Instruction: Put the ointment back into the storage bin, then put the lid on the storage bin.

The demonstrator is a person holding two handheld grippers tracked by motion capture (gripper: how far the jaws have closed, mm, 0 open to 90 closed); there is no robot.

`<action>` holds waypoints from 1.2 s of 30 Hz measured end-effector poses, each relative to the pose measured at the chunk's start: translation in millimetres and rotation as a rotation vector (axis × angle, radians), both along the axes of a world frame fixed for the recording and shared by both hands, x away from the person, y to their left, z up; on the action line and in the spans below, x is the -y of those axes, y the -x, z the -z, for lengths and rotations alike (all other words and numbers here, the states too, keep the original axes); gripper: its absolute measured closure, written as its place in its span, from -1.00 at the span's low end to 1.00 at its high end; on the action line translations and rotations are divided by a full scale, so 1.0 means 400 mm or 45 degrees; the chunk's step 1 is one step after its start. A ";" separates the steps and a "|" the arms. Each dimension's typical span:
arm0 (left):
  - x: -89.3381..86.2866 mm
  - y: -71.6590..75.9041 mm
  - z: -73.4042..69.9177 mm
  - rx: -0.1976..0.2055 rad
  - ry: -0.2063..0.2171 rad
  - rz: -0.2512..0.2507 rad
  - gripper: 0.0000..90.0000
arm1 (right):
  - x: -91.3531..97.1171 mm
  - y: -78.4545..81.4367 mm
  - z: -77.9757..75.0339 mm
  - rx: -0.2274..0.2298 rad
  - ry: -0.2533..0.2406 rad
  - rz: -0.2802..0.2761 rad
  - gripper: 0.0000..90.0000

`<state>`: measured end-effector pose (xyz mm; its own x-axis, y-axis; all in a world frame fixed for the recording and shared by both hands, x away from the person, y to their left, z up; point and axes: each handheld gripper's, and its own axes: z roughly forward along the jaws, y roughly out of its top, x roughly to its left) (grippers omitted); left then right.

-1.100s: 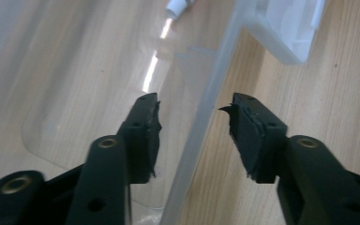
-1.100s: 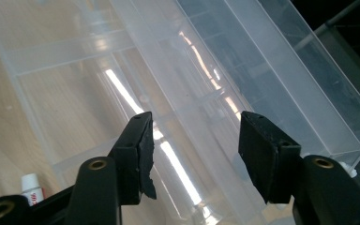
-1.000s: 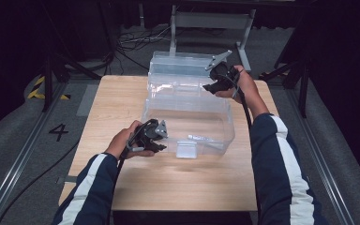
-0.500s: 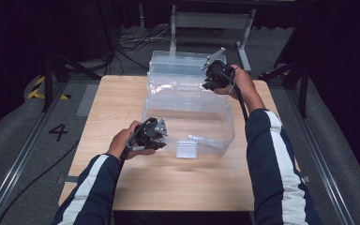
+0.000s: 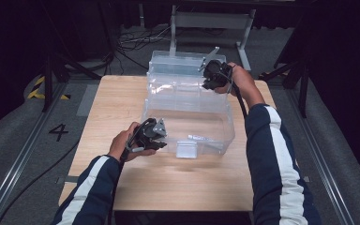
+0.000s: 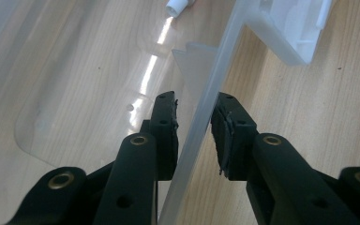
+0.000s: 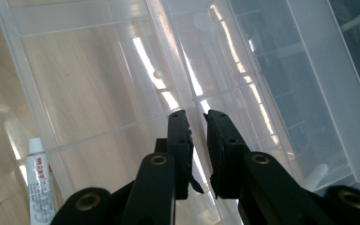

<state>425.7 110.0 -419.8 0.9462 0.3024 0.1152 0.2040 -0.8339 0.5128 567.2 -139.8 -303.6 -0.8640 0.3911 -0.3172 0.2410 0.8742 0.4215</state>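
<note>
We've got a clear plastic box (image 5: 187,115) sitting mid-bench (image 5: 122,98), tiered trays fanned out toward the far edge.

Left tool (image 5: 155,136) is at the near-left wall of the bottom tub. In the left gripper view, the jaws straddle that thin wall (image 6: 201,117), narrow, with the pads at or just off the plastic; we read it as a grip on the rim.

Right tool (image 5: 212,77) is at the far-right corner, on the upper tray. In the right gripper view, its jaws have just been closing on a thin clear wall (image 7: 187,98) between two trays, and they look pinched on it now.

There's a small white tube (image 7: 38,183) lying in the bottom tub, with a second small white piece in a far tray compartment.

Handling, as we judge it:
- Light, nearly empty, so it will slide on the wood if pushed from one side only.
- Walls are thin and stiff but brittle, and they flex at the rim. Pinch lightly, no twisting.
- Glossy plastic, so slippery under the pads. Grip near corners or ribs where the wall is stiffest.
- Trays appear linked, so moving one tier likely drags the others. Keep both tools moving together.
- Loose tube will roll if the tub tips.

The front latch (image 5: 187,150) hangs at the near wall, untouched.
</note>
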 end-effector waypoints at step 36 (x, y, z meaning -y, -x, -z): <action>-0.004 0.007 0.006 -0.010 0.057 -0.050 0.47 | 0.005 0.042 -0.006 0.023 0.035 -0.056 0.91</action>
